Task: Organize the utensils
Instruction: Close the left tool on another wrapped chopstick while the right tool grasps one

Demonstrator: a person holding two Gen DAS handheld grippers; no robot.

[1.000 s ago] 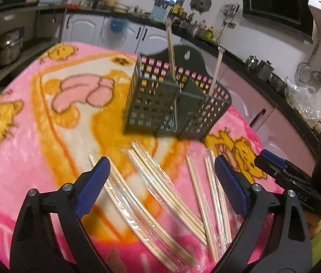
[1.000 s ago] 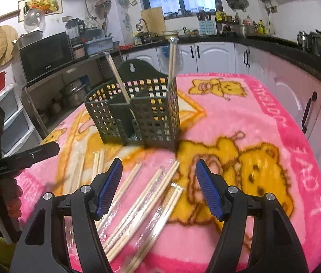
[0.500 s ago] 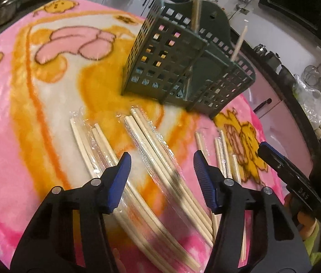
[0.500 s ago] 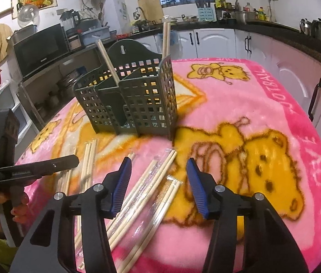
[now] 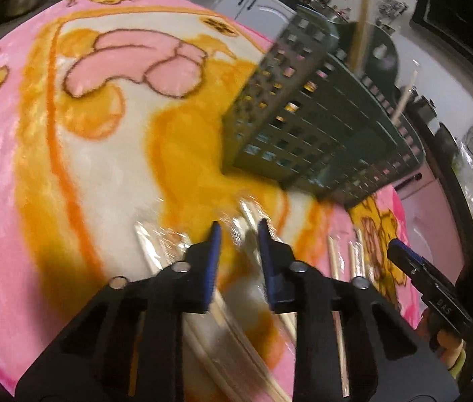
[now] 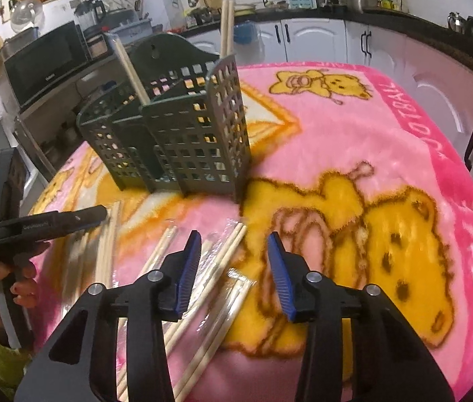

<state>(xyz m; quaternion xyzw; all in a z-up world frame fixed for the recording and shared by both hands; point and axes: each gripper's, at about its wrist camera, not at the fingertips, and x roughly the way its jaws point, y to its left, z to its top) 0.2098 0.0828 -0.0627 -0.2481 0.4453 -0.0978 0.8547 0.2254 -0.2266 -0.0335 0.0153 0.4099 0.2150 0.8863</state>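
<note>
Tongs (image 5: 236, 231) of left hand part-open over wrapped chopsticks (image 5: 249, 214)

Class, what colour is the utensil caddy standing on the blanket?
Dark green caddy, clearest in the right wrist view.

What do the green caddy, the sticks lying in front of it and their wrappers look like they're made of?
Caddy: likely moulded plastic, matte dark green, with a regular grid of square holes. Sticks: pale, probably wood or bamboo chopsticks; grain not resolvable. Wrappers: thin clear plastic film, glossy and crinkled with glints. Cloth: fuzzy printed fleece.
</note>
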